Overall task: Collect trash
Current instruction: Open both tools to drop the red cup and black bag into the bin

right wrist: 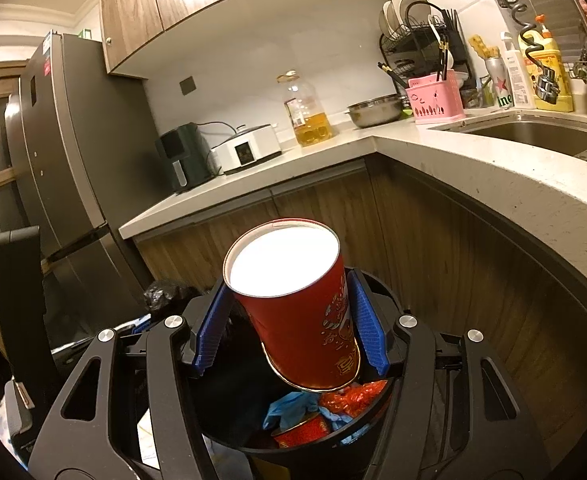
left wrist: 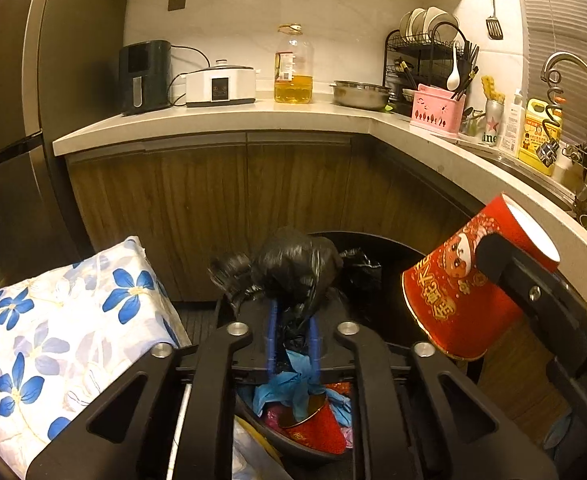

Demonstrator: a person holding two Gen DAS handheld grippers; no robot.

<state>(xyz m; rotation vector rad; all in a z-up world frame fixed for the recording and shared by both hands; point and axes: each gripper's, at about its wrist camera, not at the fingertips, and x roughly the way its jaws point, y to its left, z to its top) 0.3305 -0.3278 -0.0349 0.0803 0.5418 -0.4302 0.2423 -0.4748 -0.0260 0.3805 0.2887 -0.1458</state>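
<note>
My left gripper (left wrist: 292, 320) hovers over a black trash bin (left wrist: 259, 420). A bunched black plastic bag (left wrist: 293, 264) sits at its fingertips, with a strand hanging loosely between the blue pads (left wrist: 271, 332), which stand slightly apart. Inside the bin lie blue gloves (left wrist: 289, 384), a red paper cup (left wrist: 317, 428) and a red wrapper (right wrist: 353, 396). My right gripper (right wrist: 289, 282) is shut on another red printed paper cup (right wrist: 305, 320), tilted with its white end up, just above the bin's rim (right wrist: 253, 446). From the left wrist view that cup (left wrist: 449, 292) hangs at the right, beside the counter edge.
A floral-covered surface (left wrist: 73, 320) stands close on the left of the bin. The L-shaped countertop (left wrist: 213, 124) with wood cabinets (left wrist: 213, 208) wraps behind and to the right. A tall fridge (right wrist: 65, 160) stands at the left and a sink (right wrist: 533, 136) at the right.
</note>
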